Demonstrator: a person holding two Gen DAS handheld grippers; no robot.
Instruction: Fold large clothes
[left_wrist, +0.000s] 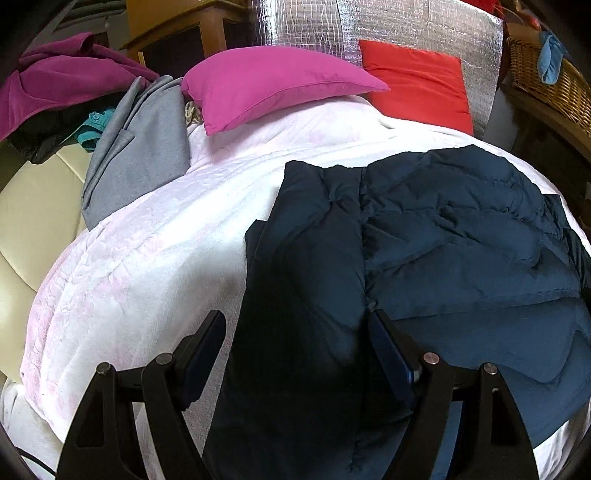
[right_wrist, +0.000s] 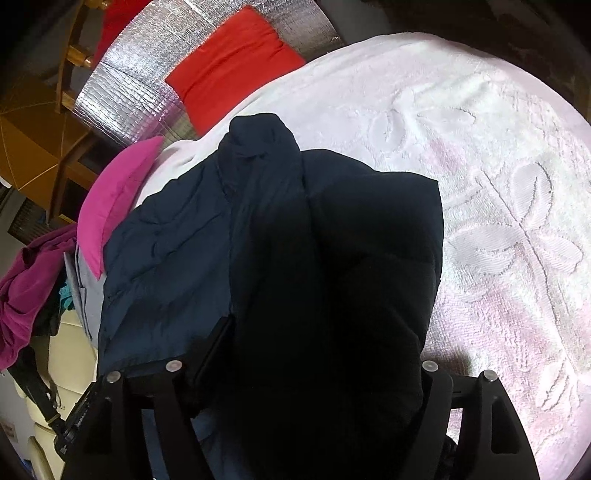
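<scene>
Jacket (left_wrist: 443, 240) on bed — beneath both hand-held grippers, left (left_wrist: 299, 332) and right (right_wrist: 314, 350) — fingers spread, gripping nothing.

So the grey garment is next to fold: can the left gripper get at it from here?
Probably yes. The left gripper has its jaws open over the navy jacket, gripping nothing. Between it and the grey garment lies only bare white blanket; the pink pillow sits beside it, not on it.
</scene>
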